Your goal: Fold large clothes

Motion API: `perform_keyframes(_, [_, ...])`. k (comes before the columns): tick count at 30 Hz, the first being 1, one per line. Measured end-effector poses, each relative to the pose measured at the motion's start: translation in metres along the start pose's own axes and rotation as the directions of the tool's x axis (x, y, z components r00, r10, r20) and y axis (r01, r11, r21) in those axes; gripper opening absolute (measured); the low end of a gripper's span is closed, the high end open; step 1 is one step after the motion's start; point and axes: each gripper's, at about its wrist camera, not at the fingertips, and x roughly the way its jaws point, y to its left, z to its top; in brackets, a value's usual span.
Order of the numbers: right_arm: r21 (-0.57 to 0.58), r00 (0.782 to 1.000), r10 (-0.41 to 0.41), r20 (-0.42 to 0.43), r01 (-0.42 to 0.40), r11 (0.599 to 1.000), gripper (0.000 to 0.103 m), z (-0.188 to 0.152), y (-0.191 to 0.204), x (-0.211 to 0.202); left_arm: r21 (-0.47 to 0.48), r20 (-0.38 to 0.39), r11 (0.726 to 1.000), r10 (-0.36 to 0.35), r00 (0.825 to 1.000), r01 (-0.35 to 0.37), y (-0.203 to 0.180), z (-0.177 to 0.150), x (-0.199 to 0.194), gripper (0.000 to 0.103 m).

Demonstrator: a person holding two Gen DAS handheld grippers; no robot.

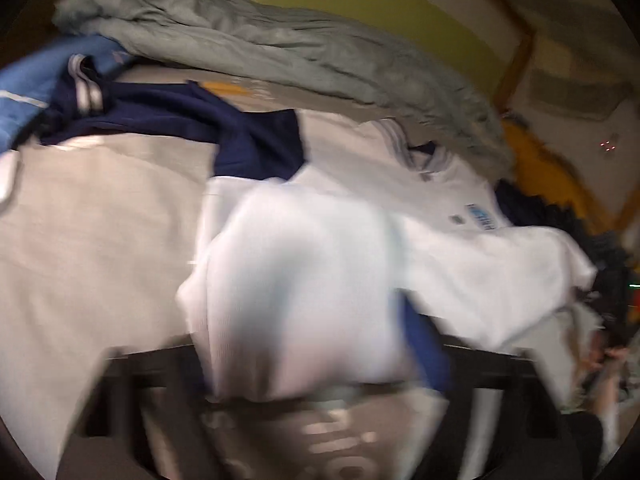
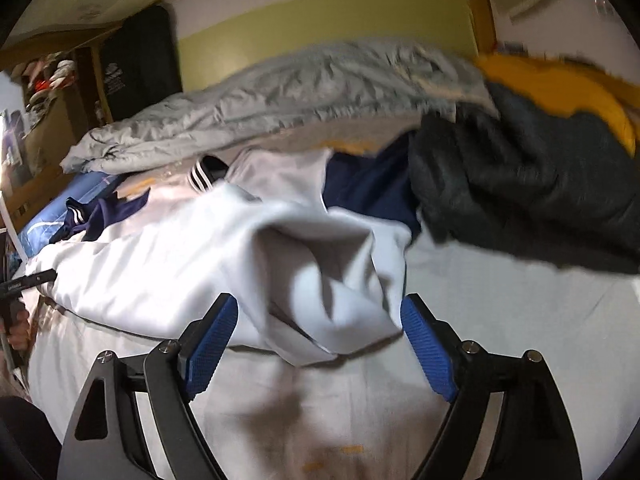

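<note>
A white shirt [image 1: 460, 240] with navy sleeves [image 1: 248, 136] and a striped collar [image 2: 202, 176] lies spread on the bed. In the blurred left wrist view, a bunched fold of it fills the gap of my left gripper [image 1: 308, 332]. The fold hides the left finger, and one blue pad [image 1: 424, 344] rests against its right side. My right gripper [image 2: 320, 304] stands wide open over the bed. Both of its blue pads [image 2: 212, 344] are bare, and a loose crumpled corner of the shirt [image 2: 340, 280] lies between the fingertips, ungripped.
A crumpled grey duvet [image 2: 280, 96] runs along the back by the wall. A dark fleece [image 2: 540, 184] and a yellow cloth [image 2: 560, 84] lie at the right, a blue garment [image 1: 32, 80] at the left. The pale bedsheet [image 2: 520, 320] lies underneath. A person's hand [image 2: 16, 328] is at the left edge.
</note>
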Motion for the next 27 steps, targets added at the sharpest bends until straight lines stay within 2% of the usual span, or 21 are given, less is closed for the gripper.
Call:
perform_keyframes(1, [0.011,1.0,0.017,0.004,-0.017,1.0,0.07,0.001,-0.002,0.002,0.0,0.023,1.0,0.001,1.0,-0.001,-0.003,0.003,-0.003,0.034])
perform_keyframes(2, [0.016,1.0,0.0,0.027,-0.001,1.0,0.033,0.004,-0.003,0.002,0.015,0.053,1.0,0.012,0.999,-0.013,-0.007,0.005,-0.007,0.027])
perform_keyframes(3, [0.016,0.998,-0.025,0.065,0.024,1.0,0.018,0.011,-0.003,0.0,0.039,0.09,0.999,0.026,0.996,-0.029,-0.014,0.008,-0.012,0.025])
perform_keyframes(5, [0.056,0.991,-0.014,0.131,0.007,0.998,0.011,0.022,-0.007,-0.007,0.077,0.162,0.995,0.057,0.985,-0.07,-0.027,0.018,-0.021,0.025])
perform_keyframes(7, [0.108,0.992,-0.025,0.127,0.011,0.994,0.009,0.035,-0.012,-0.004,0.064,0.174,0.994,0.078,0.982,-0.09,-0.03,0.031,-0.019,0.024])
perform_keyframes(9, [0.143,0.994,-0.057,0.093,0.043,0.989,0.008,0.045,-0.017,0.01,0.025,0.14,0.994,0.1,0.985,-0.105,-0.021,0.044,-0.003,0.026])
perform_keyframes(11, [0.133,0.995,-0.098,0.011,0.096,0.987,0.008,0.048,-0.021,0.036,0.005,0.066,0.989,0.145,0.987,-0.145,-0.01,0.048,0.025,0.028])
perform_keyframes(13, [0.1,0.99,-0.132,-0.057,0.137,0.985,0.008,0.044,-0.022,0.06,0.016,0.026,0.979,0.205,0.979,-0.205,-0.004,0.042,0.041,0.041])
perform_keyframes(15, [0.089,0.987,-0.146,-0.072,0.152,0.984,0.009,0.036,-0.023,0.07,0.007,0.036,0.97,0.241,0.97,-0.241,0.0,0.036,0.04,0.071])
perform_keyframes(16, [0.092,0.988,-0.145,-0.057,0.15,0.984,0.012,0.033,-0.024,0.068,-0.009,0.042,0.969,0.248,0.968,-0.248,0.003,0.034,0.037,0.079])
perform_keyframes(17, [0.099,0.989,-0.141,-0.043,0.145,0.985,0.018,0.032,-0.026,0.064,-0.029,0.045,0.968,0.249,0.967,-0.248,0.007,0.033,0.032,0.092])
perform_keyframes(18, [0.113,0.99,-0.136,-0.026,0.138,0.984,0.024,0.029,-0.028,0.058,-0.045,0.038,0.972,0.231,0.972,-0.229,0.011,0.031,0.028,0.098])
perform_keyframes(19, [0.127,0.991,-0.133,-0.014,0.134,0.983,0.036,0.027,-0.03,0.053,-0.054,0.02,0.978,0.202,0.979,-0.201,0.015,0.03,0.027,0.1])
perform_keyframes(20, [0.142,0.992,-0.127,-0.002,0.126,0.982,0.054,0.023,-0.033,0.047,-0.067,-0.005,0.984,0.166,0.986,-0.166,0.019,0.026,0.025,0.101])
perform_keyframes(22, [0.175,0.995,-0.096,0.016,0.092,0.98,0.078,0.015,-0.039,0.034,-0.102,-0.015,0.988,0.118,0.993,-0.119,0.025,0.017,0.017,0.102])
perform_keyframes(23, [0.19,0.997,-0.068,0.02,0.063,0.98,0.082,0.011,-0.042,0.03,-0.112,-0.014,0.989,0.099,0.995,-0.1,0.025,0.013,0.014,0.103])
perform_keyframes(25, [0.228,1.0,0.009,0.005,-0.01,0.974,0.084,0.003,-0.047,0.029,-0.121,-0.017,0.991,0.062,0.998,-0.064,0.024,0.005,0.009,0.103])
perform_keyframes(27, [0.254,0.997,0.078,-0.003,-0.075,0.964,0.089,-0.003,-0.049,0.035,-0.13,-0.019,0.99,0.055,0.998,-0.057,0.021,0.0,0.01,0.103])
